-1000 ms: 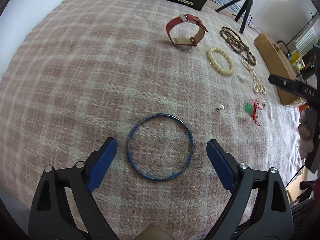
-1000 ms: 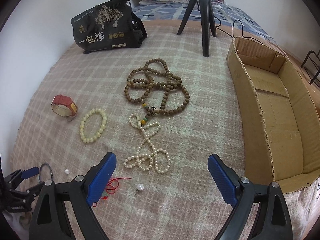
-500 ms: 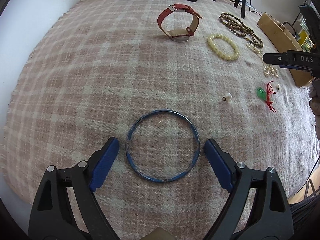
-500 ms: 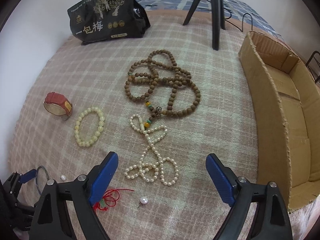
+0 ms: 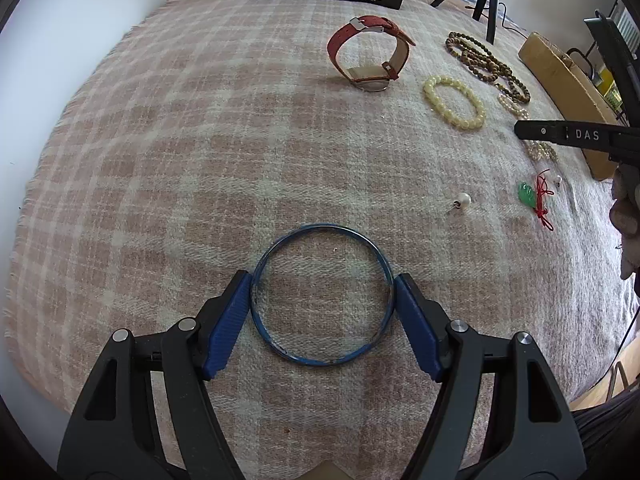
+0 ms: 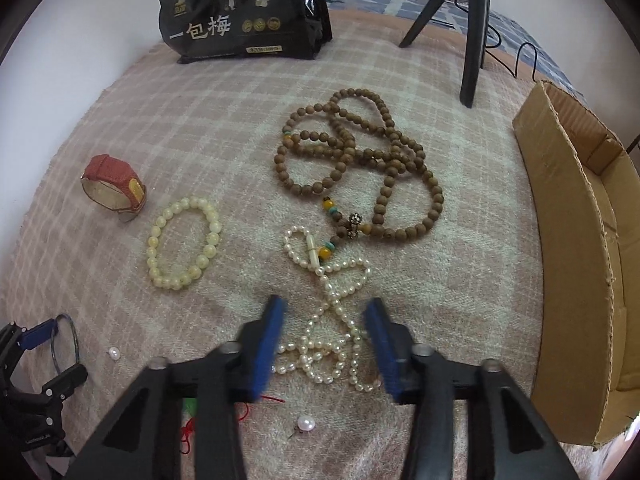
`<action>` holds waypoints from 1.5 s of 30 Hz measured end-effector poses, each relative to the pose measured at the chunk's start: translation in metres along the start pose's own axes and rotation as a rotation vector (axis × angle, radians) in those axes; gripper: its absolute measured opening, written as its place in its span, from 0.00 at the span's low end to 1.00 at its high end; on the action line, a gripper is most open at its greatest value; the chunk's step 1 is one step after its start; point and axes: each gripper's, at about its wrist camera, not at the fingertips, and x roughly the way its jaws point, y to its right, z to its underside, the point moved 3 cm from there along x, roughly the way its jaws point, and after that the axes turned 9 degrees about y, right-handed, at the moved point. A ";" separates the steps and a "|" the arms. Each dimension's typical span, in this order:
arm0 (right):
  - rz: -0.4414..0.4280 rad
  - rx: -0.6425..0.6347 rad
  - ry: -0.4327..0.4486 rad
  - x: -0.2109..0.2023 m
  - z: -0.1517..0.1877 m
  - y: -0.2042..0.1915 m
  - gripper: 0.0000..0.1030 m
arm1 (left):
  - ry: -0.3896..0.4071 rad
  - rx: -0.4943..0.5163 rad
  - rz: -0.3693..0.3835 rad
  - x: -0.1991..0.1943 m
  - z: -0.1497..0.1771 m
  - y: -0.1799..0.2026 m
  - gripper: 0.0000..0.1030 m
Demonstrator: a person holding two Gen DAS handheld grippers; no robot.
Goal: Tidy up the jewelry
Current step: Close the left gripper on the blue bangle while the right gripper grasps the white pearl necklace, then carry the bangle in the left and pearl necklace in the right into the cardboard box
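My left gripper (image 5: 322, 300) has closed on a blue bangle (image 5: 322, 295) lying on the plaid blanket, both pads touching its rim. My right gripper (image 6: 326, 338) is partly closed around a white pearl necklace (image 6: 332, 320), the pads on either side of the strand and not touching it. A brown wooden bead necklace (image 6: 360, 168), a cream bead bracelet (image 6: 182, 242), a red-strap watch (image 6: 114, 190), two loose pearl earrings (image 6: 306, 424) and a green pendant on red cord (image 5: 528, 194) lie around.
An open cardboard box (image 6: 580, 240) stands at the right edge of the blanket. A black snack bag (image 6: 240, 12) and a black tripod (image 6: 472, 28) stand at the back. The left gripper shows in the right wrist view at lower left (image 6: 36, 356).
My left gripper closed from wide open onto the blue bangle. My right gripper moved forward over the pearl necklace and its jaws narrowed around it.
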 end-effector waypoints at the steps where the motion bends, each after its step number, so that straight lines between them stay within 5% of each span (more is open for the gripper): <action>1: -0.001 0.000 0.002 -0.001 0.000 0.001 0.21 | 0.000 0.005 -0.001 0.000 0.000 0.001 0.72; 7: -0.003 -0.010 0.019 -0.005 0.002 0.004 0.01 | 0.007 -0.002 0.004 -0.003 0.000 0.001 0.72; 27: -0.082 0.091 0.233 -0.091 -0.033 0.018 0.01 | 0.102 -0.044 -0.005 -0.038 -0.017 -0.008 0.71; 45: -0.102 0.209 0.462 -0.191 -0.057 0.074 0.01 | 0.217 0.027 0.086 -0.082 -0.067 0.051 0.71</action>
